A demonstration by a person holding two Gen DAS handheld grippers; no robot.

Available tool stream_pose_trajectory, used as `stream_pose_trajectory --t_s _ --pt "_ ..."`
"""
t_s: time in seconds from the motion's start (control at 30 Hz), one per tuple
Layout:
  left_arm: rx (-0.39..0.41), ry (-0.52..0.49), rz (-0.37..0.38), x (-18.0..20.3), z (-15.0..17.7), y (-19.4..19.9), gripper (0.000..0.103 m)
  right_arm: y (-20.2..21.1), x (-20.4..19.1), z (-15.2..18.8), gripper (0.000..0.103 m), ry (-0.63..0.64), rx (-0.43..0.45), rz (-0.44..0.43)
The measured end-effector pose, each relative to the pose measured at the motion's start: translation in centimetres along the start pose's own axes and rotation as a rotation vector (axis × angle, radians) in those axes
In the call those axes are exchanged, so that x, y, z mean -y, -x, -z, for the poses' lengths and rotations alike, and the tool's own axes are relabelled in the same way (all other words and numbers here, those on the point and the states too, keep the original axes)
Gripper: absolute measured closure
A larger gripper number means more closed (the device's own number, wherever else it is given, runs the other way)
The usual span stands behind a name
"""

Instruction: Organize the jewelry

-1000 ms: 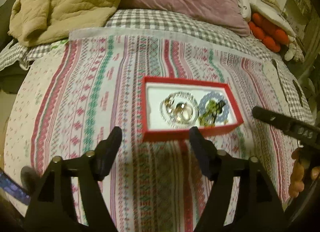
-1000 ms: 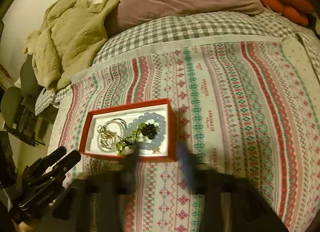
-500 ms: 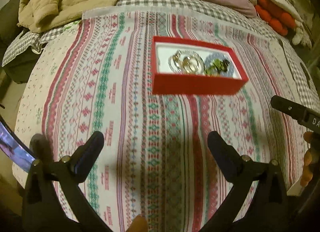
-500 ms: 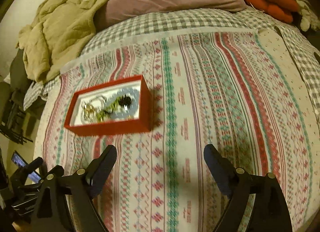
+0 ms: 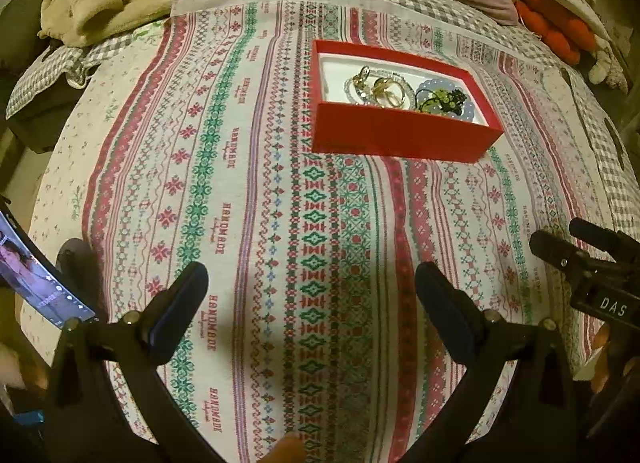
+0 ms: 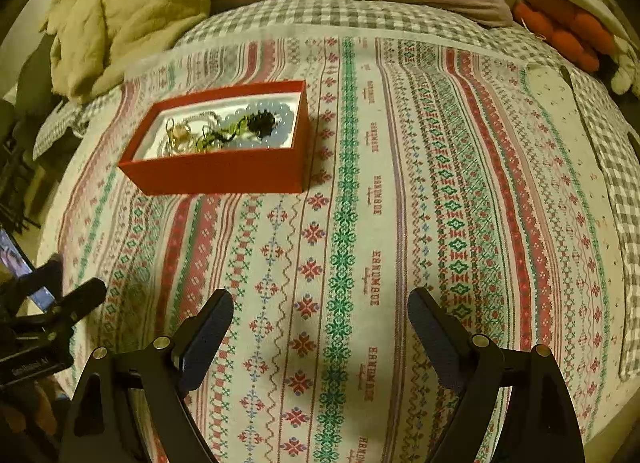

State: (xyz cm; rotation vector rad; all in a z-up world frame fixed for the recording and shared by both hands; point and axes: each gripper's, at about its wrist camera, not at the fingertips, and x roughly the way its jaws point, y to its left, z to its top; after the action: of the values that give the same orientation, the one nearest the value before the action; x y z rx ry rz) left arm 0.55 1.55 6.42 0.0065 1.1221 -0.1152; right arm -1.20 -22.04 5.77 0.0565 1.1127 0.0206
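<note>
Left wrist: one red box (image 5: 400, 135) (jewelry inside) | two hand-held grippers, left (image 5: 312, 291) and right (image 6: 320, 315), jaws apart, empty

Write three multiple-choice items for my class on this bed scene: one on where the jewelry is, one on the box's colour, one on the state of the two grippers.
1. Where is the jewelry?
A. Scattered over the patterned cloth
B. Inside the open box
C. Between the left gripper's fingers

2. What colour is the outside of the box?
A. Red
B. Blue
C. Black

3. How do the left gripper and the right gripper stand?
A. Both shut on the box
B. One holds a bracelet
C. Both open with nothing between the fingers

Answers:
1 B: the rings and beaded pieces lie on the white lining inside the box, none on the patterned cloth.
2 A: its walls are red in both wrist views.
3 C: each pair of fingers is spread wide over bare cloth, short of the box.
</note>
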Motion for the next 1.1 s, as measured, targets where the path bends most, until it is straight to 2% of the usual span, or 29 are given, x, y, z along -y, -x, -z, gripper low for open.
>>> stream_pose_trajectory --t_s 0.67,1.1 --pt "0.019 -0.013 -0.013 -0.1 0.2 0.0 0.000 -0.6 -2.0 0.1 0.013 0.062 -0.005 0.029" --pt "0.040 -0.014 -0.020 0.5 0.1 0.0 0.000 -1.1 -1.8 0.1 0.013 0.069 -0.013 0.046"
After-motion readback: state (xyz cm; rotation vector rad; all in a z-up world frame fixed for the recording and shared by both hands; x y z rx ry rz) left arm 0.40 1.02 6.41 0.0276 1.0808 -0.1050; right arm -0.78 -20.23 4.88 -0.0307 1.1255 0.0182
